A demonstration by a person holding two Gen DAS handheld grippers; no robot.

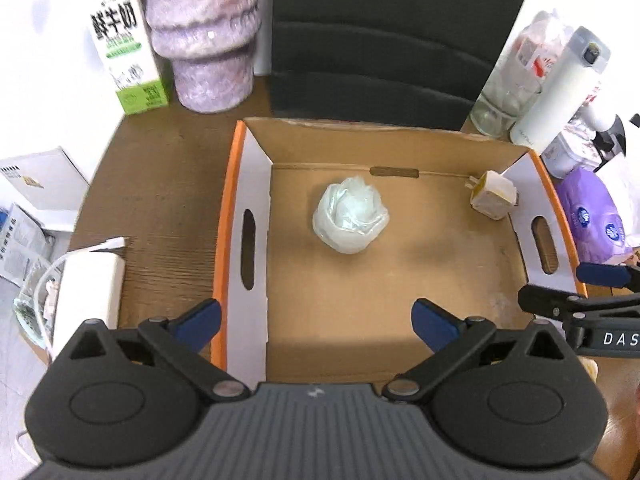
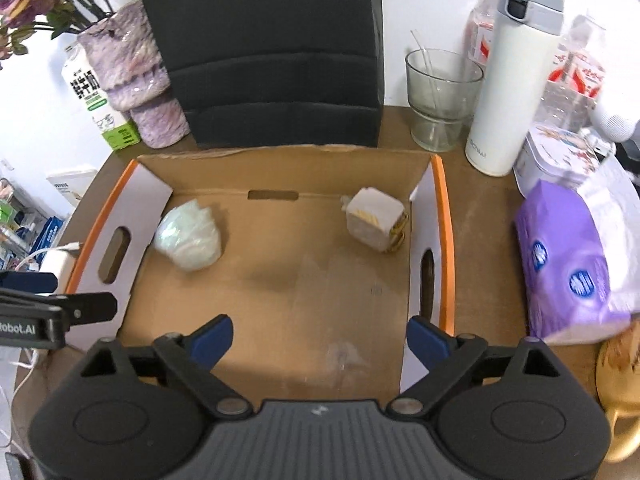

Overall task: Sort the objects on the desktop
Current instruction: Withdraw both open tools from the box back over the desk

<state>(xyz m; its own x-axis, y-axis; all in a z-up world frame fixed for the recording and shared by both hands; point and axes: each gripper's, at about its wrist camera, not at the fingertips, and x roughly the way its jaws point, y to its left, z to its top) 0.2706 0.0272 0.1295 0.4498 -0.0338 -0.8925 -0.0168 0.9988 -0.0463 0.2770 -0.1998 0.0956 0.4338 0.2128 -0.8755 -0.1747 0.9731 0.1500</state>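
A cardboard box (image 1: 248, 216) with orange rims and hand slots lies open on the wooden desk; it also shows in the right wrist view (image 2: 440, 216). Inside it lie a crumpled pale-green plastic roll (image 1: 351, 216) (image 2: 189, 240) and a white plug adapter (image 1: 493, 195) (image 2: 374, 218). My left gripper (image 1: 316, 320) is open and empty over the box's near left part. My right gripper (image 2: 320, 338) is open and empty over the box's near right part. Each gripper shows at the edge of the other's view (image 1: 576, 292) (image 2: 60, 300).
Outside the box: a milk carton (image 1: 122, 44), a purple vase (image 1: 204, 36), a white charger with cable (image 1: 90, 292), a glass (image 2: 442, 98), a white flask (image 2: 510, 76), a purple tissue pack (image 2: 564, 264), water bottles (image 2: 576, 80), and a dark chair back (image 2: 260, 52) behind.
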